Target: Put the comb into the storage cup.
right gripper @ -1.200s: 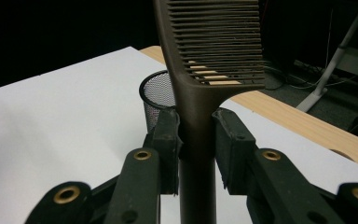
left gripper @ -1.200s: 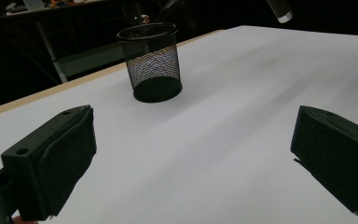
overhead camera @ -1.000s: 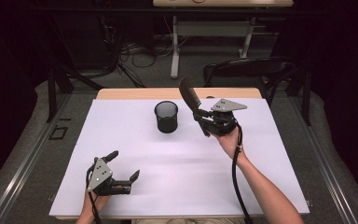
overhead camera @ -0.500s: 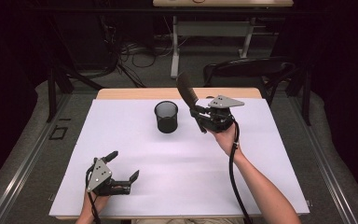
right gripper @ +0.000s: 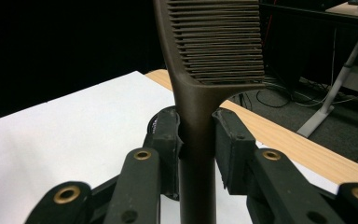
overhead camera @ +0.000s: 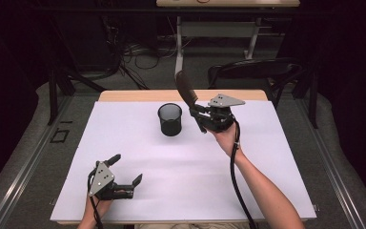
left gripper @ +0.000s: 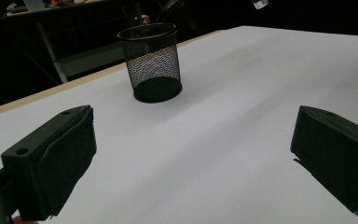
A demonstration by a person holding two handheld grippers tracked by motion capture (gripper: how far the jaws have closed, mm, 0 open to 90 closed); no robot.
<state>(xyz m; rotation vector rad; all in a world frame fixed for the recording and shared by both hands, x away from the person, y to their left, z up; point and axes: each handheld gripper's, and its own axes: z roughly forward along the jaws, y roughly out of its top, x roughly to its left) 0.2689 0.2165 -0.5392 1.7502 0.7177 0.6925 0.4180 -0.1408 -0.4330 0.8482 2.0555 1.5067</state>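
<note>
A dark brown comb (overhead camera: 186, 90) (right gripper: 214, 42) is held by its handle, toothed end up, in my right gripper (overhead camera: 199, 114) (right gripper: 196, 140), which is shut on it. That gripper hovers just right of a black mesh cup (overhead camera: 170, 119) (left gripper: 152, 63) standing upright on the white table cover (overhead camera: 190, 167). My left gripper (overhead camera: 124, 169) (left gripper: 191, 154) rests low near the table's front left. Its jaws stand wide open with nothing between them, pointing toward the cup.
A wooden table edge (overhead camera: 138, 95) shows behind the white cover. Beyond it stand a dark chair (overhead camera: 252, 71), a desk frame (overhead camera: 181, 43) and floor cables (overhead camera: 143, 52).
My right gripper has carried the comb slightly left and up, closer to the mesh cup. The left gripper has stayed put.
</note>
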